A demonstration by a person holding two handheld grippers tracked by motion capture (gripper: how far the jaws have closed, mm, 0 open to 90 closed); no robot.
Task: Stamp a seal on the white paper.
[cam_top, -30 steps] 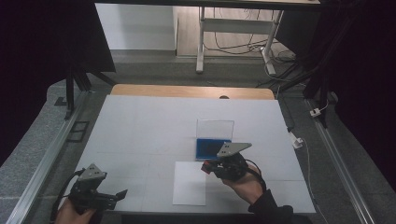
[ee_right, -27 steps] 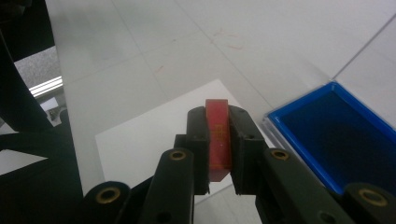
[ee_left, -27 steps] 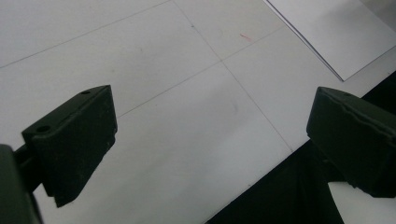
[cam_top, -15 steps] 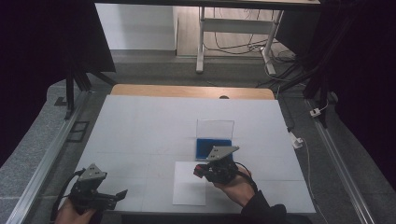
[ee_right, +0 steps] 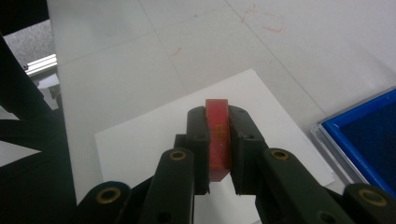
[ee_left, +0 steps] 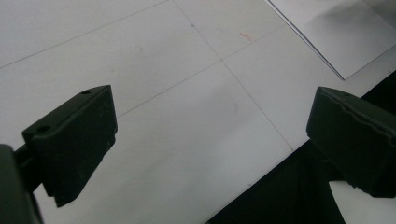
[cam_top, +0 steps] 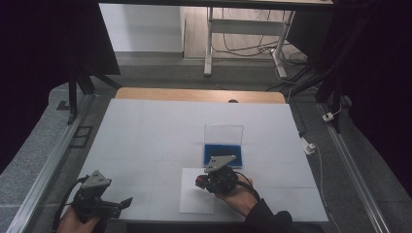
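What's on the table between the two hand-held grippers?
In the high view, a white paper sheet lies between the left hand-held gripper and the right hand-held gripper, which is shut on a red block. Otherwise the table is bare.

The counter point(cam_top: 145, 136) has a smooth, matt white top, faintly scored with thin lines and a few red scuffs. On it lies a sheet of plain matt white paper point(cam_top: 194, 194). The red block point(ee_right: 217, 135) looks like smooth, slightly glossy plastic. The right tool point(ee_right: 217, 116) has matt black pads, the left tool point(ee_left: 210, 140) likewise. The blue tray point(cam_top: 222, 154) looks matt inside, with a clear, glossy plastic lid point(cam_top: 223, 134).
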